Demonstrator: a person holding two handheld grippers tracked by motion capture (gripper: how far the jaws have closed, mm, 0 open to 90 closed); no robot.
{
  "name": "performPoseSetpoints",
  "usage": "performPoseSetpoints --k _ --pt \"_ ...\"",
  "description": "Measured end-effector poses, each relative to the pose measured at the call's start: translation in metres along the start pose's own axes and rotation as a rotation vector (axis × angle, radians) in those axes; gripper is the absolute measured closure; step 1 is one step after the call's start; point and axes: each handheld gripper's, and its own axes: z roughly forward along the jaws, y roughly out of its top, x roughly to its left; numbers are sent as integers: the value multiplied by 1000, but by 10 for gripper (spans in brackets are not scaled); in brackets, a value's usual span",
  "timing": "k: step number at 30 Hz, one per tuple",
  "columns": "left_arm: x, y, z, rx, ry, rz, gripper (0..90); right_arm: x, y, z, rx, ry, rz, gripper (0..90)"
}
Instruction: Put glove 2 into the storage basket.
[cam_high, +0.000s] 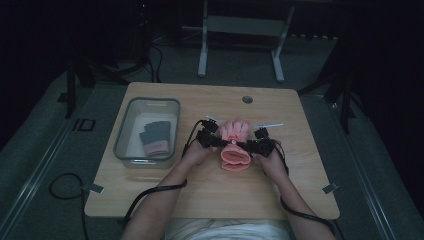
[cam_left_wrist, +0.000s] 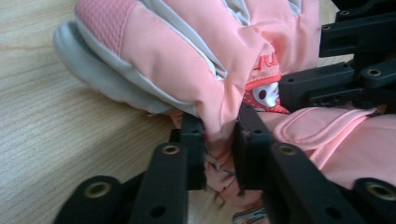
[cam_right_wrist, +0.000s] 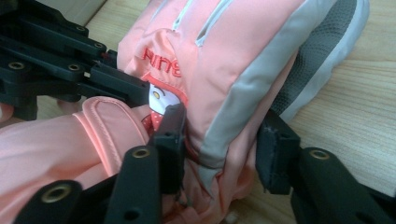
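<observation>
The pink glove (cam_high: 235, 145) lies flat near the middle of the desk (cam_high: 150, 190), fingers pointing away from the person, cuff toward the person; it carries grey trim, a cartoon patch and a strap tab across the wrist; it is a padded item and is judged likely to sag when raised.

The left gripper (cam_left_wrist: 219, 149) is applied at the glove's left edge at wrist level; its jaws stand nearly together with a fold of pink fabric pinched between the pads; this grip is judged secure.

The right gripper (cam_right_wrist: 219, 154) is applied at the opposite edge; its jaws straddle a thicker bunch of pink and grey fabric; the inner pad bears on the material, while a small gap seems to remain at the outer pad; whether this grip is fully made cannot be told.

A clear plastic bin (cam_high: 131, 150) stands on the desk to the left of the glove, well apart from it; a dark grey glove with a pink cuff (cam_high: 154, 140) lies inside the bin.

Status, as a judgement: one glove is stowed; the pink glove is grasped at both edges but not yet lifted; remaining work is to complete the right-hand grip, raise the glove, carry it leftward over the bin wall, and release it inside.
</observation>
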Motion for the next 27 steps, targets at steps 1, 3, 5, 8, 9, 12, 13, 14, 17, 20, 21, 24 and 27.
performPoseSetpoints --k 1,3,5,8,9,12,13,14,17,20,21,24,27 --pt "-2 1 -1 1 1 2 786 2 0 -2 -12 2 -11 628" --pt "-6 3 -6 -4 1 18 790 5 0 -5 -19 -6 -25 644" --pt "-9 6 -13 -23 -3 28 795 10 3 -12 -40 -9 -36 651" --pt "-12 10 -23 -49 -15 27 795 18 8 -20 -74 -18 -52 652" --pt "-13 12 -28 -57 -12 28 795 20 10 -22 -83 -18 -51 652" --pt "-18 16 -43 -74 -1 47 796 27 18 -28 -106 -7 -54 652" --pt "-19 17 -48 -78 5 54 796 31 20 -30 -113 -6 -61 651" --pt "-20 18 -53 -82 12 59 796 35 23 -32 -117 -5 -65 652" --pt "-24 21 -69 -89 41 73 795 46 31 -35 -131 -5 -85 652" --pt "-26 22 -83 -100 64 83 795 55 39 -37 -147 12 -95 651" --pt "-26 22 -87 -100 69 83 795 59 41 -37 -151 18 -96 651" --pt "-24 21 -100 -102 85 74 794 68 48 -36 -148 30 -108 651" --pt "-21 20 -112 -101 98 61 794 78 54 -32 -150 38 -123 651"
